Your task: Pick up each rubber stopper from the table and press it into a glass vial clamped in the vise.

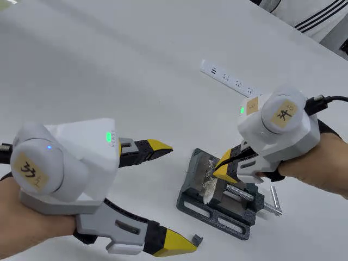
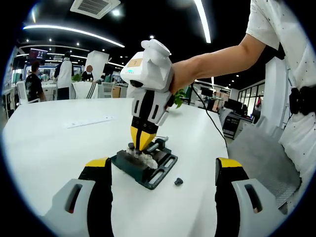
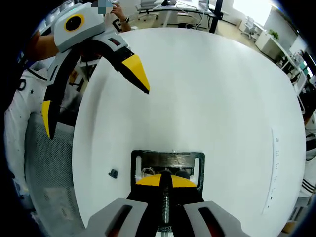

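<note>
Hovering over one vise point(image 1: 217, 209), right claw point(image 1: 217, 171) together, left claw point(image 1: 182, 197) apart, one loose stopper point(image 2: 178, 181)

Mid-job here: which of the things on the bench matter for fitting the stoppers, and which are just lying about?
For the job:
- vise, with a pale piece clamped in it, likely the vial
- loose dark stopper beside the vise
- right tool, shut, tips down at the vise
- left tool, open

Lying about:
- white power strip
</note>
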Demonstrator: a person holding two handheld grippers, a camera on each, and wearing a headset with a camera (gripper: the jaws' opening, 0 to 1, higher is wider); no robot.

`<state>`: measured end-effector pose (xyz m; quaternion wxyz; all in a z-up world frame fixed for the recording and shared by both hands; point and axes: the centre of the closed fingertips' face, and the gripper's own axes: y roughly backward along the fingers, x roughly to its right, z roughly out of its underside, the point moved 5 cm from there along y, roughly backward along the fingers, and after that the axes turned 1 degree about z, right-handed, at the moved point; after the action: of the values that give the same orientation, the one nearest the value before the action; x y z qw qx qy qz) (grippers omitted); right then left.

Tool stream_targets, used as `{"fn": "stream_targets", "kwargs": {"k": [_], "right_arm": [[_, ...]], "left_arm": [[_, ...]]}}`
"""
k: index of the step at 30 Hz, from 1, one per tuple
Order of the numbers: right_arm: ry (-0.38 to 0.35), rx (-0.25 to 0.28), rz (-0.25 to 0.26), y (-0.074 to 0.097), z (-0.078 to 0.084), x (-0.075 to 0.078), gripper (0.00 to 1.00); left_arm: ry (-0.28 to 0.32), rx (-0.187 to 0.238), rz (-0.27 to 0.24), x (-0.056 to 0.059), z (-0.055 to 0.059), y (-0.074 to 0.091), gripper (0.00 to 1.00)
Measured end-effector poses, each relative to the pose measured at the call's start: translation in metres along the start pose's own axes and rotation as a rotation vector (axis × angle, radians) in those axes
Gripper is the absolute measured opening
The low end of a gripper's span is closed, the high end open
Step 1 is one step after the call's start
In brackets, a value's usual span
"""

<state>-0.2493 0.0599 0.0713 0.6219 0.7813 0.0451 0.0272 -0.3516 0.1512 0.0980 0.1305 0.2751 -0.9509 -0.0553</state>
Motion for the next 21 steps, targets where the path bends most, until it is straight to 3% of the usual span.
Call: {"fn": "stream_targets", "kwargs": {"k": [21], "right_arm": [[0.007, -0.033, -0.006, -0.0018, -0.0042, -0.0015, 0.00]], "left_arm": [[-0.003, 0.008, 0.004, 0.0017, -0.0029, -0.0016, 0.85]]}}
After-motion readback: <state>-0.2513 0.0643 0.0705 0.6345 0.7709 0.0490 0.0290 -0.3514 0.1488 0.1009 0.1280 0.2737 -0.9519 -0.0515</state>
